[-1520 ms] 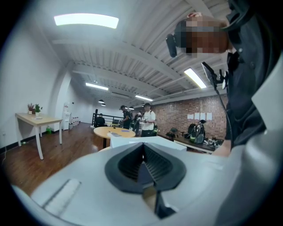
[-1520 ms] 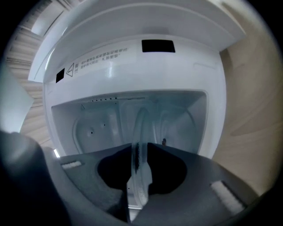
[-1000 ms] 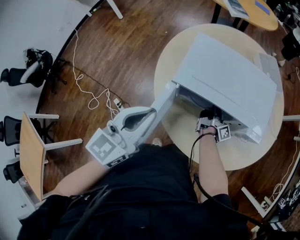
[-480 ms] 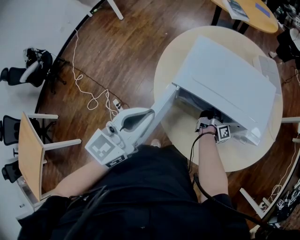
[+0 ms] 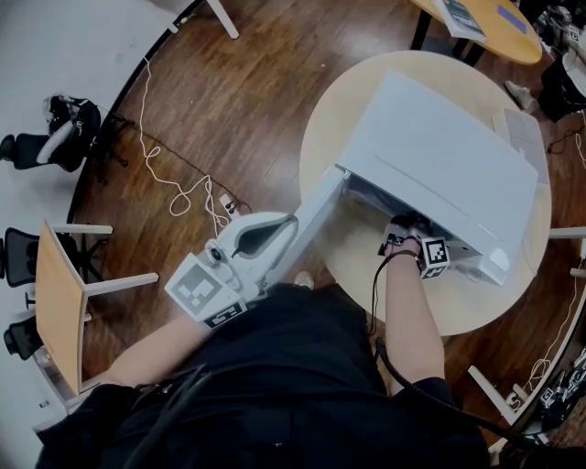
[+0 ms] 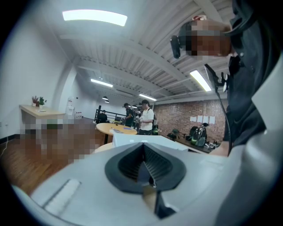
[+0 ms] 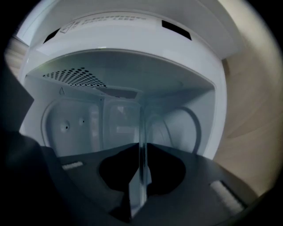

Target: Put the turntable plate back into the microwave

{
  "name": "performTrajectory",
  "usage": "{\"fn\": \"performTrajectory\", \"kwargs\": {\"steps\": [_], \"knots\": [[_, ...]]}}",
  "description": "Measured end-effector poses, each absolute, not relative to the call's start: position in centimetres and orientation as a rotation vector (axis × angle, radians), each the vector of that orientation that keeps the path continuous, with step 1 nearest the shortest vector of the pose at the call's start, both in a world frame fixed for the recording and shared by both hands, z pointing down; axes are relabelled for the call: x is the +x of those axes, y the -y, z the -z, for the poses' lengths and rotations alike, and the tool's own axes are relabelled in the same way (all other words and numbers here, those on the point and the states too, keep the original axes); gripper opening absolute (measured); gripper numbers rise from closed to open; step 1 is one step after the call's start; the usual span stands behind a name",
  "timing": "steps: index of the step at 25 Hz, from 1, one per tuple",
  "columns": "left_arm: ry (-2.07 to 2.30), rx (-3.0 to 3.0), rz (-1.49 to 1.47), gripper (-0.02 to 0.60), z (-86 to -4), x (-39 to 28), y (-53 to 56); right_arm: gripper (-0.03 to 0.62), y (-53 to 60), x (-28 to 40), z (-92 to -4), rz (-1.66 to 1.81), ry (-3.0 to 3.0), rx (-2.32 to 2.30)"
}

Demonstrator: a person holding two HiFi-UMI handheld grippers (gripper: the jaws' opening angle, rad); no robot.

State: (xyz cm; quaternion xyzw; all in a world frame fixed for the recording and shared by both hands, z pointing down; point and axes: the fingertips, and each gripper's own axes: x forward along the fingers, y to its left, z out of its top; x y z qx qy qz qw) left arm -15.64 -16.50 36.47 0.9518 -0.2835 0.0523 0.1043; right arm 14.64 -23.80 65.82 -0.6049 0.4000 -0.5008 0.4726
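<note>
The white microwave (image 5: 439, 156) stands on a round pale table (image 5: 339, 119) with its door (image 5: 316, 215) swung open to the left. My right gripper (image 5: 409, 231) is at the mouth of the cavity (image 7: 124, 84). Its jaws are closing on the clear glass turntable plate (image 7: 140, 132), which stands edge-on between them and reaches into the cavity. In the right gripper view the gripper (image 7: 140, 176) pinches the plate's near rim. My left gripper (image 5: 295, 220) hangs beside the open door, shut, with nothing in it (image 6: 144, 173).
Another round table (image 5: 485, 23) with papers stands at the back right. A white cable (image 5: 174, 183) snakes over the wooden floor at the left. A small desk (image 5: 59, 302) and chairs stand at the far left. People stand in the distance in the left gripper view.
My right gripper has turned slightly at the microwave's mouth and its jaws have narrowed on the plate. The left gripper has stayed where it was.
</note>
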Motion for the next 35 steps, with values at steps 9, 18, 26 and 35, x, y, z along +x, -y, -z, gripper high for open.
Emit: {"fn": "performTrajectory", "kwargs": {"steps": [9,18,26,35], "knots": [[0.853,2.805,-0.138,-0.005,-36.3,-16.0,16.7,0.196,24.4,13.9,-65.1,1.266,-1.054,-1.525],[0.843,2.809,-0.128,-0.005,-36.3,-15.9,16.4,0.290,24.2,12.5,-65.2,1.346,-1.210,-1.716],[0.865,2.810,-0.123,-0.005,-36.2,-16.1,16.4,0.314,23.6,12.0,-66.0,1.458,-1.310,-1.951],[0.854,2.816,-0.114,-0.005,-36.1,-15.8,16.1,0.325,22.1,12.8,-66.1,1.473,-1.301,-2.008]]}}
